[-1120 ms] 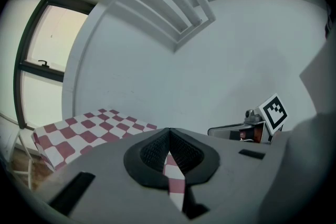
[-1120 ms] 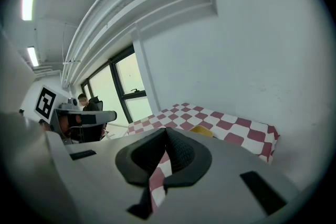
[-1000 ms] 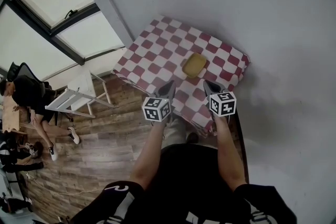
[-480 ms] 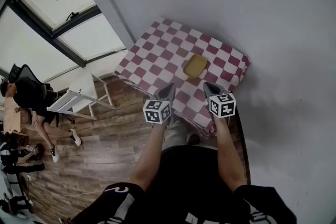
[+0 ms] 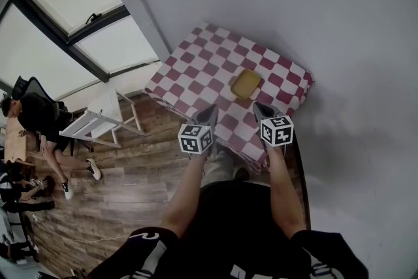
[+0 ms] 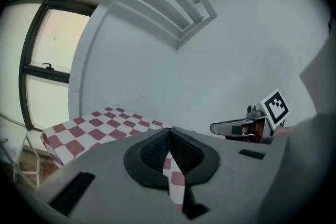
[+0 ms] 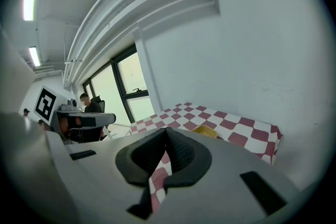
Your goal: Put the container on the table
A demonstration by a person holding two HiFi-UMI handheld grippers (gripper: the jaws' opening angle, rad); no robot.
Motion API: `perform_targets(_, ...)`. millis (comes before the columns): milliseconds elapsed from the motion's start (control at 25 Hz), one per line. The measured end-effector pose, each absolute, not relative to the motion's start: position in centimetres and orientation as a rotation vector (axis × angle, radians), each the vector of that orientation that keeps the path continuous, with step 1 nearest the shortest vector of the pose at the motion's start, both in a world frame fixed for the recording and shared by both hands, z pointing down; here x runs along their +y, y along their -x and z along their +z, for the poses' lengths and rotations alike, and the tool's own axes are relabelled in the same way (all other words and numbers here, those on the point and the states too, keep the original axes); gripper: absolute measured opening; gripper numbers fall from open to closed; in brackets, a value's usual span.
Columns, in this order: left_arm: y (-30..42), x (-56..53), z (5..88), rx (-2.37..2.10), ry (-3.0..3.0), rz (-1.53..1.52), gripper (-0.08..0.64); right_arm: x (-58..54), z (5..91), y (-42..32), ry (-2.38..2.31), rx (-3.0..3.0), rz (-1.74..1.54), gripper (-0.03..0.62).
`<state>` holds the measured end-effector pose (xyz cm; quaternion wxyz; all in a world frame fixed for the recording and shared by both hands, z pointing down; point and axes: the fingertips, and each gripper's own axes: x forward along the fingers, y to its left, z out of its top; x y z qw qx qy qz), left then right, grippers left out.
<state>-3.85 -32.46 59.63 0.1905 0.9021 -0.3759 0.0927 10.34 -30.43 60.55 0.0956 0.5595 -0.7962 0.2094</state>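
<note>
Container [image 5: 245, 83] sits flat on the table [image 5: 196, 55], mid-cloth, slightly toward the near edge. Left gripper [image 5: 208, 112] and right gripper [image 5: 261, 109] are both clenched on nothing, hovering over that near edge. Looks done, 0 steps left.

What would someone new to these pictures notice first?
The red-and-white checked table, set against the grey wall, draws the eye first. A yellow container sits on it, toward its right side in the head view. At the table's near edge the left gripper and the right gripper hover side by side, each with a black-and-white marker cube, jaws shut and empty.
</note>
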Motion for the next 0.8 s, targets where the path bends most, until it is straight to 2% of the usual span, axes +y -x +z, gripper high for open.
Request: perform_targets(800, 2.8, -32.7, 59.8, -1.045, -2.542, 0.299, 0.025, -30.7, 60.6, -10.7, -1.647, -2.376, 0.615, 0.015)
